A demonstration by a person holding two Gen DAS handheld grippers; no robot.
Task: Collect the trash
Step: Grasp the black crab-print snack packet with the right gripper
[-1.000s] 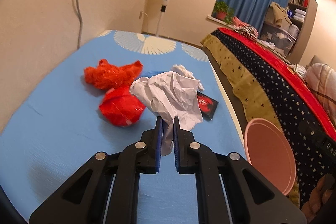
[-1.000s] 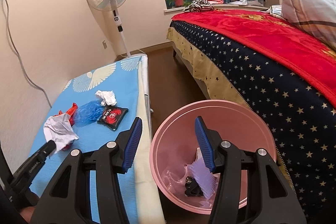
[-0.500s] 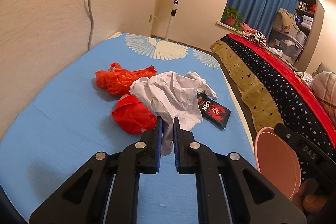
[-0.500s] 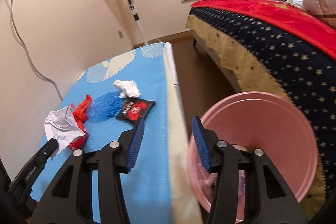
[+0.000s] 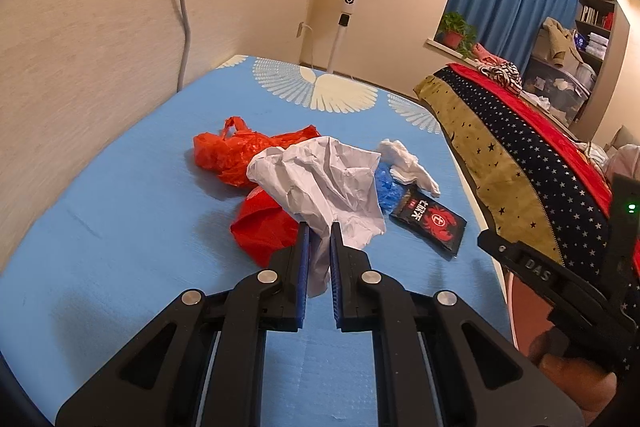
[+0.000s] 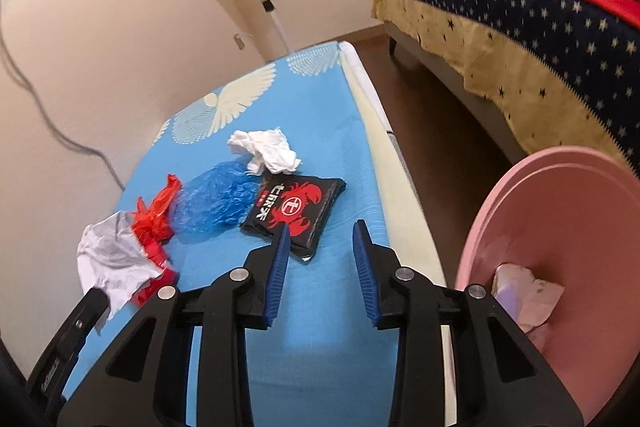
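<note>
Currently logged, right side: right gripper (image 6: 320, 247), black frame with blue ribbed pads, jaws closing with nothing between them, only blue cover showing in the gap. Item next in line, by judgement: the flat black snack packet printed with a red crab (image 6: 294, 213), lying on the blue bird-patterned mattress cover (image 6: 320, 347) just ahead of the left pad and slightly to its left; the pad tip overlaps the packet's near corner in this view, though contact cannot be confirmed. Long axis of the packet runs slantwise, near-left to far-right, so the jaws would straddle its short side after a small shift leftward and forward.

Left side: left gripper (image 5: 319, 239), clamped on a hanging tail of the crumpled white sheet of paper (image 5: 320, 183), which is carried above the cover.

Remaining on the cover, farther off: wadded white tissue (image 6: 264, 149), crinkled blue plastic film (image 6: 216, 201) touching the packet's far-left edge, and orange-red plastic bags (image 5: 248, 155).

Destination: round pink plastic bin (image 6: 560, 247) on the floor to the right of the mattress, already holding some scraps. The right hand is the nearer to both packet and bin.
</note>
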